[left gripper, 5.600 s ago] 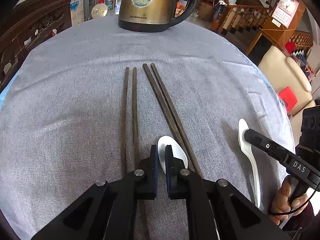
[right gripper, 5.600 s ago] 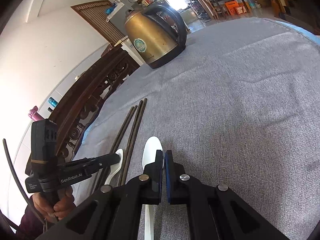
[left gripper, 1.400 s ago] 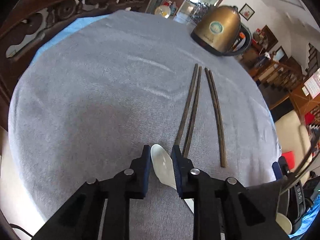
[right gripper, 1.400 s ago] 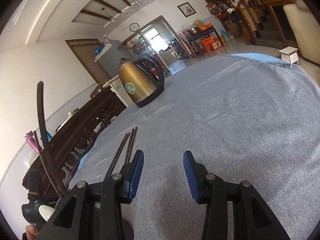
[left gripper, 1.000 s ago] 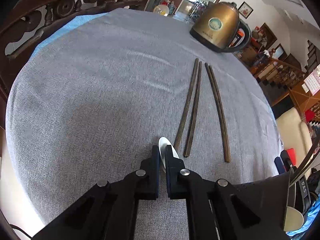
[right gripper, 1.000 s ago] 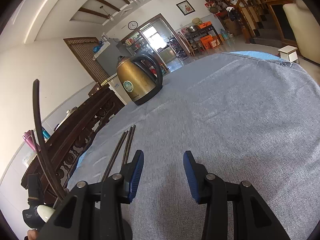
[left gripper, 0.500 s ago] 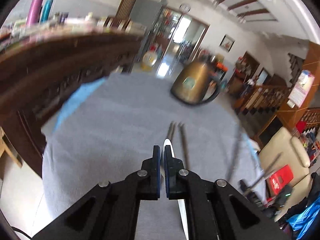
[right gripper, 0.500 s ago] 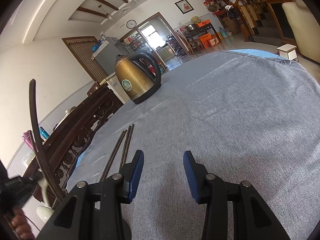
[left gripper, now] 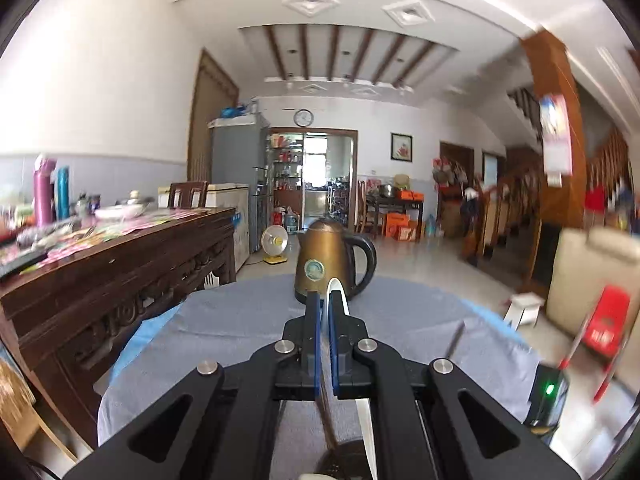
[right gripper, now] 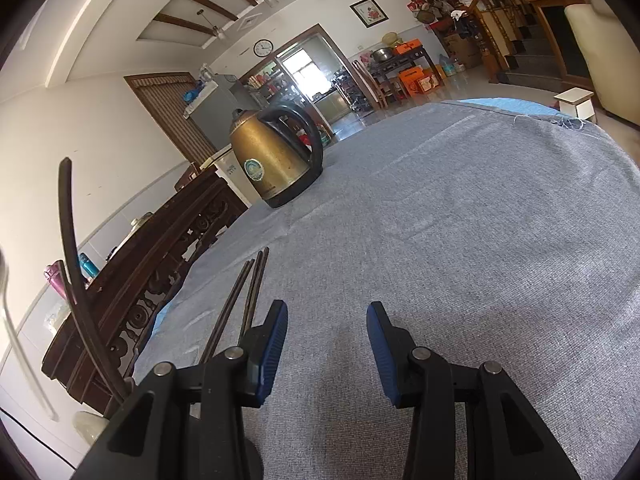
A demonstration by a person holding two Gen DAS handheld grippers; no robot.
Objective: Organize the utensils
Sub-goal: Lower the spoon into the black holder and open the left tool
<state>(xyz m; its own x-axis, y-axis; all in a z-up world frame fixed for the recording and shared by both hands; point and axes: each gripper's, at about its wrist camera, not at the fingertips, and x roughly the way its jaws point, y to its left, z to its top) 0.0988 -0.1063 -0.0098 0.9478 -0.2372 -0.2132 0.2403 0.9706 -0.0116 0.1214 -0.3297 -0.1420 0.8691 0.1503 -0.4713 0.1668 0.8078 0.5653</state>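
My left gripper is shut on a white spoon, held edge-on and lifted above the grey tablecloth; its handle runs back under the jaws. My right gripper is open and empty, low over the cloth. A pair of dark chopsticks lies on the cloth just left of the right gripper's left finger. Two more dark chopsticks stand upright at the left edge of the right wrist view, over a pale holder. A blurred white spoon shows at the far left.
A brass kettle with a black handle stands at the table's far side, also in the right wrist view. A dark carved wooden sideboard runs along the left. A red stool and a beige sofa are on the right.
My left gripper has closed on the white spoon and lifted it off the cloth, tilting up to face the room. My right gripper stays open and nearly still.
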